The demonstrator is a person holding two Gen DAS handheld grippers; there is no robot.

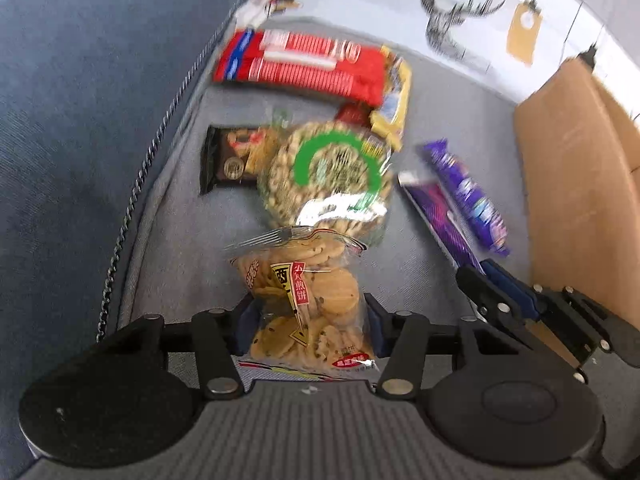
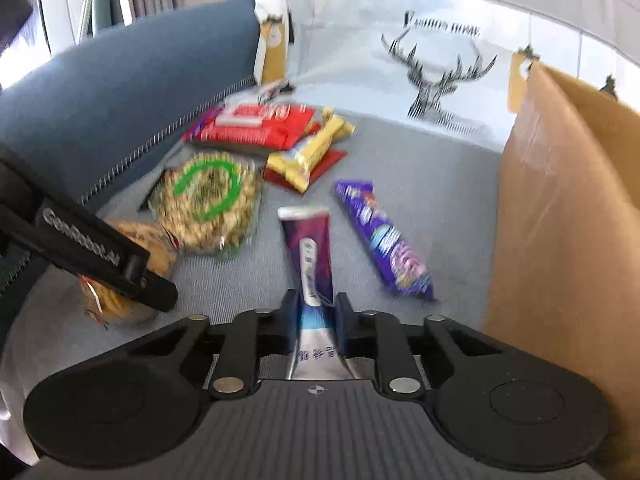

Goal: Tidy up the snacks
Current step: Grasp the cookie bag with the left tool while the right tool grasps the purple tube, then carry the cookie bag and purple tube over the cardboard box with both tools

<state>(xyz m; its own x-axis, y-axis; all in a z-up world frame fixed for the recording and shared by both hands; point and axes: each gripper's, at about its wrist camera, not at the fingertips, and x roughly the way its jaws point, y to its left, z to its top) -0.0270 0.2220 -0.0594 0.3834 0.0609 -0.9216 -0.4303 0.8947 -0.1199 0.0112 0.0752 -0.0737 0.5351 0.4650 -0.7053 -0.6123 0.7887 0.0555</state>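
Jaws of right gripper [image 2: 316,312] clamp tube [image 2: 310,248], lettering legible only there.

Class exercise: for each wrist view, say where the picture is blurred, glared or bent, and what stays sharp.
Left wrist view: the red packet and deer print are motion-smeared, glare whitens the round cracker pack, and the left hand-held gripper stays sharp. Right wrist view: fisheye bends the cardboard wall, far snacks blur, and the held purple tube reads clearest.

Snack packets [image 1: 320,168] — scattered, grey fabric [image 1: 192,248]
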